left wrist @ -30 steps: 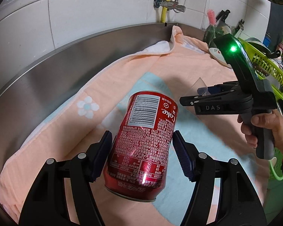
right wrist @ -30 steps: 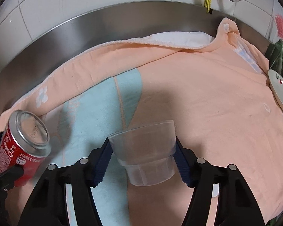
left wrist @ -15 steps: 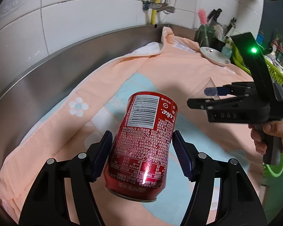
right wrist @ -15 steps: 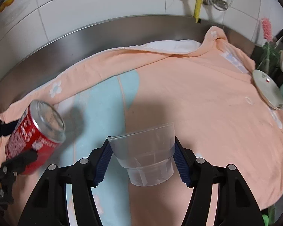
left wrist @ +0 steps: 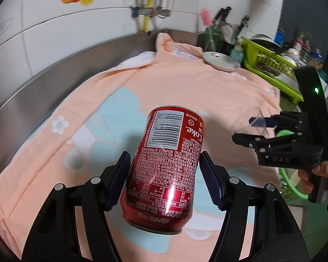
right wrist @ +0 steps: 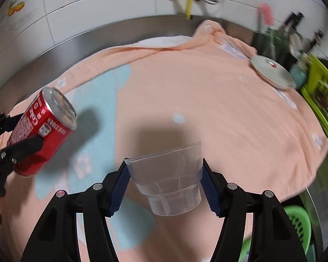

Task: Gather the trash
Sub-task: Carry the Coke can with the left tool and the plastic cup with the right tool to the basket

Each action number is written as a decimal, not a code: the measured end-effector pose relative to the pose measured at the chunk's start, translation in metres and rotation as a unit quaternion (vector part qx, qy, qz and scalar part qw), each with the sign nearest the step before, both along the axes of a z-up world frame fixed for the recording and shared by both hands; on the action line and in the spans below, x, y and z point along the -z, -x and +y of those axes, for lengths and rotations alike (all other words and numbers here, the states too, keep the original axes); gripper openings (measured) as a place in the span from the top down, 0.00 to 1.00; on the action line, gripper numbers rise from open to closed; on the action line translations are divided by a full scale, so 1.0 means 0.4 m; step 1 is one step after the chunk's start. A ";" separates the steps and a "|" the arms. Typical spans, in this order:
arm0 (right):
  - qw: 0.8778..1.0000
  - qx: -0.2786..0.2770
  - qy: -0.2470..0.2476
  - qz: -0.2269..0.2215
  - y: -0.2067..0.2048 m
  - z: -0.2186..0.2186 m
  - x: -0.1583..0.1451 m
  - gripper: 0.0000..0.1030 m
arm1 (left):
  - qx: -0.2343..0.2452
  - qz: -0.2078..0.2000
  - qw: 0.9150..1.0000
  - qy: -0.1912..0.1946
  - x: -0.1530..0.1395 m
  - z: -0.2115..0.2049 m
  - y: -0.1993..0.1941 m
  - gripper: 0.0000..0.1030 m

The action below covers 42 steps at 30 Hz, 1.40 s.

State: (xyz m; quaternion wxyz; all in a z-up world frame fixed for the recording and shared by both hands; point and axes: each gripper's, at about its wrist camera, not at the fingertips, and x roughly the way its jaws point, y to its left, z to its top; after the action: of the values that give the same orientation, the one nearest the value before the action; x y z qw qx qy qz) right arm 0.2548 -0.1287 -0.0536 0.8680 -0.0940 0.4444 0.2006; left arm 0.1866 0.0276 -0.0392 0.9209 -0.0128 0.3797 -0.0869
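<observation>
My left gripper (left wrist: 165, 179) is shut on a red Coke can (left wrist: 166, 163) and holds it tilted in the air above the peach and blue towel (left wrist: 185, 87). The can also shows at the left of the right wrist view (right wrist: 41, 131). My right gripper (right wrist: 164, 185) is shut on a clear plastic cup (right wrist: 170, 185), lifted above the towel (right wrist: 207, 109). In the left wrist view the right gripper (left wrist: 258, 128) is at the right with the cup (left wrist: 249, 122) between its fingers.
A steel counter rim (right wrist: 87, 35) and tiled wall run behind the towel. A round white dish (right wrist: 271, 72) lies at the far right of the towel. A lime-green basket (left wrist: 271, 65) with dishes stands beyond it. A green bin (right wrist: 299, 224) is below the counter edge at right.
Both grippers have risen and pulled back from the towel with the can and the cup still held. More of the wall and the right-side clutter has come into view.
</observation>
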 end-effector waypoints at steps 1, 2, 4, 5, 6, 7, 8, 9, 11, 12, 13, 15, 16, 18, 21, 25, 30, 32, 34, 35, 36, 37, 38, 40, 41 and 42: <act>1.000 0.005 0.000 0.001 0.008 -0.016 0.001 0.42 | 0.004 0.000 1.000 0.001 -0.001 -0.013 0.002 0.38; 1.000 0.012 -0.001 0.002 0.021 -0.041 0.003 0.42 | 0.010 -0.001 1.000 0.002 -0.002 -0.030 0.006 0.38; 1.000 0.025 -0.001 0.001 0.043 -0.084 0.004 0.42 | 0.022 -0.002 1.000 0.003 -0.005 -0.065 0.016 0.38; 1.000 0.032 -0.001 0.001 0.055 -0.106 0.005 0.42 | 0.028 -0.002 1.000 0.003 -0.006 -0.082 0.021 0.38; 0.999 0.041 -0.002 0.000 0.070 -0.136 0.005 0.42 | 0.036 -0.002 0.999 0.005 -0.007 -0.103 0.026 0.38; 0.999 0.046 -0.002 0.000 0.078 -0.156 0.005 0.42 | 0.042 -0.002 0.999 0.006 -0.008 -0.118 0.028 0.38; 0.999 0.055 -0.002 0.000 0.093 -0.184 0.005 0.42 | 0.048 -0.002 0.999 0.006 -0.008 -0.137 0.032 0.38; 0.998 0.063 -0.002 0.000 0.108 -0.214 0.006 0.42 | 0.056 -0.001 0.998 0.008 -0.008 -0.158 0.035 0.38; 0.997 0.078 -0.001 0.000 0.131 -0.263 0.008 0.42 | 0.070 0.000 0.997 0.012 -0.007 -0.191 0.039 0.38; 0.996 0.088 -0.001 0.000 0.146 -0.293 0.011 0.42 | 0.081 0.003 0.997 0.015 -0.006 -0.218 0.042 0.38; 0.995 0.095 0.000 0.002 0.155 -0.315 0.013 0.42 | 0.088 0.003 0.996 0.016 -0.004 -0.238 0.045 0.38; 0.993 0.115 0.007 0.003 0.180 -0.372 0.023 0.42 | 0.107 0.006 0.994 0.018 0.000 -0.290 0.050 0.38; 0.992 0.123 0.010 0.004 0.190 -0.396 0.028 0.42 | 0.115 0.008 0.993 0.020 0.004 -0.315 0.052 0.38; 0.989 0.144 0.012 0.009 0.211 -0.453 0.040 0.42 | 0.132 0.012 0.991 0.022 0.011 -0.365 0.056 0.38; 0.985 0.172 0.013 0.015 0.243 -0.530 0.061 0.42 | 0.156 0.020 0.987 0.027 0.021 -0.438 0.057 0.38; 0.979 0.203 0.009 0.026 0.274 -0.615 0.092 0.42 | 0.183 0.030 0.982 0.030 0.032 -0.526 0.058 0.38; 0.972 0.230 0.001 0.039 0.307 -0.690 0.128 0.42 | 0.211 0.045 0.976 0.027 0.055 -0.629 0.060 0.38; 0.971 0.236 -0.003 0.043 0.318 -0.712 0.138 0.42 | 0.219 0.050 0.974 0.025 0.064 -0.661 0.059 0.38; 0.969 0.241 -0.010 0.046 0.326 -0.725 0.144 0.39 | 0.226 0.057 0.972 0.024 0.072 -0.689 0.058 0.38; 0.969 0.243 -0.013 0.046 0.331 -0.731 0.146 0.37 | 0.229 0.059 0.971 0.024 0.076 -0.702 0.057 0.38; 0.968 0.245 -0.014 0.046 0.338 -0.737 0.148 0.34 | 0.232 0.063 0.970 0.024 0.081 -0.718 0.055 0.38; 0.968 0.248 -0.017 0.045 0.342 -0.744 0.150 0.33 | 0.234 0.066 0.970 0.023 0.085 -0.732 0.052 0.38; 0.967 0.249 -0.019 0.045 0.346 -0.749 0.152 0.33 | 0.236 0.068 0.969 0.023 0.088 -0.743 0.050 0.38; 0.967 0.250 -0.023 0.046 0.349 -0.757 0.156 0.33 | 0.243 0.073 0.967 0.023 0.094 -0.769 0.049 0.38; 0.967 0.251 -0.024 0.045 0.352 -0.760 0.156 0.33 | 0.245 0.074 0.966 0.021 0.097 -0.781 0.048 0.38; 0.967 0.251 -0.026 0.044 0.355 -0.763 0.156 0.33 | 0.248 0.075 0.966 0.019 0.099 -0.795 0.049 0.38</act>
State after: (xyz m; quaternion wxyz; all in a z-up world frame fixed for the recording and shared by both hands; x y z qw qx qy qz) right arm 0.1128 -0.4338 -0.1159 0.8721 0.0521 0.4865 -0.0085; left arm 0.1671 -0.2905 -0.0788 0.8392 0.0574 0.4368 -0.3187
